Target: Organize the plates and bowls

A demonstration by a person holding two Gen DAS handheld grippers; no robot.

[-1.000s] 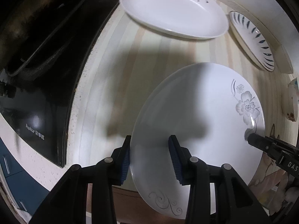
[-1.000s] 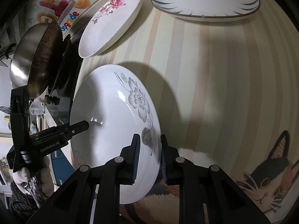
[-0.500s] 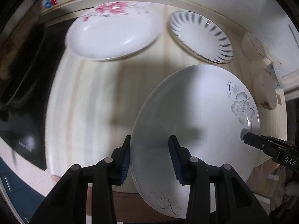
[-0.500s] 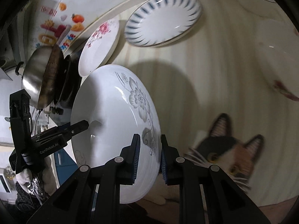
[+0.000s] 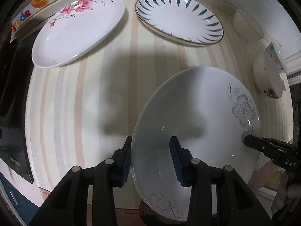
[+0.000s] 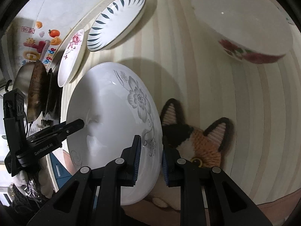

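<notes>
Moved: both hand-held grippers carry the grey-flower plate (image 5: 197, 131) along the desk (image 5: 94, 94), and the blue-striped plate (image 5: 178, 18) and red-flower bowl (image 6: 242, 22) now loom closer.
Left hand-held gripper (image 5: 150, 160): narrow, clamped on the plate's near rim.
Right hand-held gripper (image 6: 149, 162): narrow, pinching the opposite rim.
Why two grips: I'd say to keep it steady.
Plate position: held above the desk, slightly tilted.
Containers: pink-flower plate (image 5: 79, 30), striped plate and bowl all look empty.
</notes>
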